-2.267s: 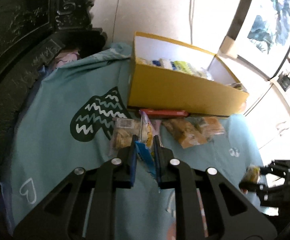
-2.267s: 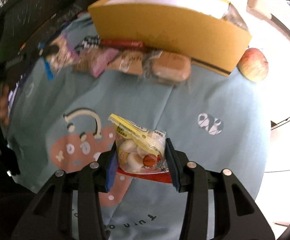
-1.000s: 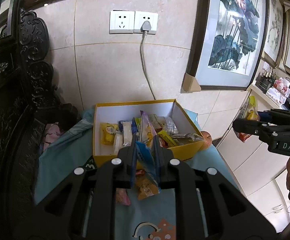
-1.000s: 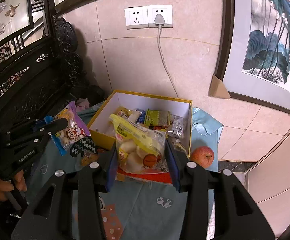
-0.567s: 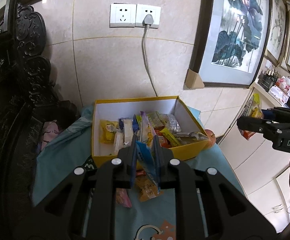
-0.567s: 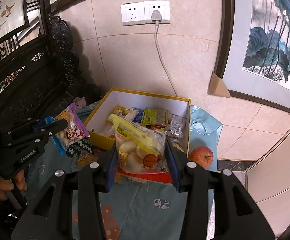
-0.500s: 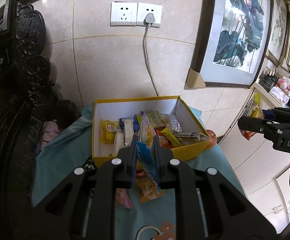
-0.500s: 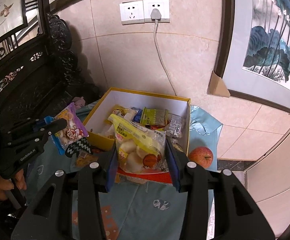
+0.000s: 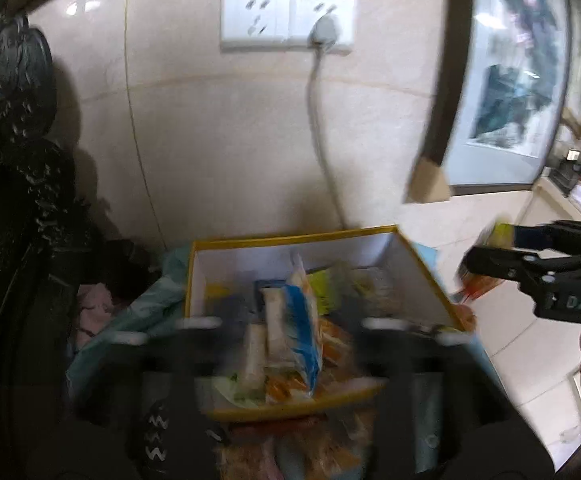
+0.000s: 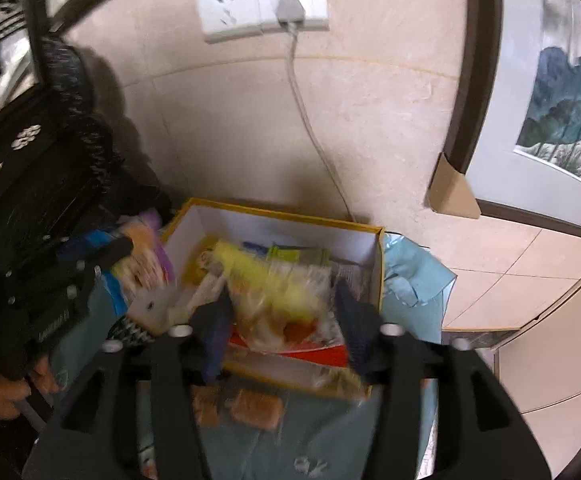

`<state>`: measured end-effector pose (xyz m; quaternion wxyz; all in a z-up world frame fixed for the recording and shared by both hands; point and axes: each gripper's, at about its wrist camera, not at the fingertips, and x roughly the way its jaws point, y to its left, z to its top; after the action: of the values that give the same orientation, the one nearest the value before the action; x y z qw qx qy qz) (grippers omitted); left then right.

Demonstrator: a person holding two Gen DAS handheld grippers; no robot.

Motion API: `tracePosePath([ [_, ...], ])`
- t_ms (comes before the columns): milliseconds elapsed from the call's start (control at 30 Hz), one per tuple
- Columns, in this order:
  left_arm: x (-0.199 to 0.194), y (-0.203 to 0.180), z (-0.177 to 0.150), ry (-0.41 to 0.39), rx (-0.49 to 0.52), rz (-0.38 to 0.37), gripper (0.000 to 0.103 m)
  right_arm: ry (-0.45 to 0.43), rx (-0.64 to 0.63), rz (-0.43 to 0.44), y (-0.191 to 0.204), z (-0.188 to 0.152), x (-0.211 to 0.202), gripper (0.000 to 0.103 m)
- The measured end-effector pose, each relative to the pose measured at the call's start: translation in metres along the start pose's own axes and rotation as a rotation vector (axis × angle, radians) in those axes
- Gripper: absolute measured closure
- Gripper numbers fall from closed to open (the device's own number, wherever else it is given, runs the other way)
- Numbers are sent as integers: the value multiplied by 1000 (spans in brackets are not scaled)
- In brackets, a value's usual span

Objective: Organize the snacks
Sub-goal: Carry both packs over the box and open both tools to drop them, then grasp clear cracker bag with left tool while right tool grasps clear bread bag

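Two grippers are over the yellow box (image 9: 426, 276), and both are letting go. Your left gripper (image 9: 290, 344) has its jaws opening, wide apart now, and the blue-and-white packet (image 9: 296, 320) stands between them above the box – the pads do not seem to press on it, though the blur makes this hard to judge. In the right wrist view your right gripper (image 10: 280, 324) is also opening; the yellow bag of round snacks (image 10: 278, 292) is between the blue pads (image 10: 214, 328), and a small gap shows on the right side of the bag.

Only three letters can be read: "DAS" in white on the body of the right gripper, seen at the right edge of the left wrist view. Printing on the packets is too blurred to read.

Your box has white inner walls and a yellow rim, and it sits on a teal cloth (image 10: 410, 280). Inside are several wrapped snacks – a green one (image 10: 298, 254) near the back wall, a yellow one at the left, clear wrappers at the right. More packets lie on the cloth just before the box's front wall, among them two brown ones (image 10: 250, 406). Behind the box, a white socket plate (image 10: 262, 0) with a grey plug and cord is on the tiled wall.
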<state>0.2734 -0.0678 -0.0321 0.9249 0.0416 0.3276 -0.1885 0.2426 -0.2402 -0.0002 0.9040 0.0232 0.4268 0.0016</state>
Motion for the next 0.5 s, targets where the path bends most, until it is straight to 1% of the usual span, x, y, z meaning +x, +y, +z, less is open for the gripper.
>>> tracePosePath([
  [33,5,3,-1,-5,-9,26,22,6,8,-1,-2,1,5,40],
  [100,11,9,-9,12,-9,32,22,8,13,13,-3,-5,8,40],
  [200,9,16,-30,10,-8,47,22,42,-6,24,1,-28,15,40],
  [300,5,26,-64,25,-40,61,22,88,-7,63,9,-68,20,40],
  [367,-2,32,-98,27,-66,87,22,142,6,94,18,-103,29,40],
  [400,-4,34,-110,33,-83,89,22,155,14,102,21,-115,32,40],
  [467,-6,43,-138,62,-125,93,22,211,27,110,28,-146,47,39],
  [500,-5,47,-156,94,-137,98,22,235,33,106,30,-155,54,39],
])
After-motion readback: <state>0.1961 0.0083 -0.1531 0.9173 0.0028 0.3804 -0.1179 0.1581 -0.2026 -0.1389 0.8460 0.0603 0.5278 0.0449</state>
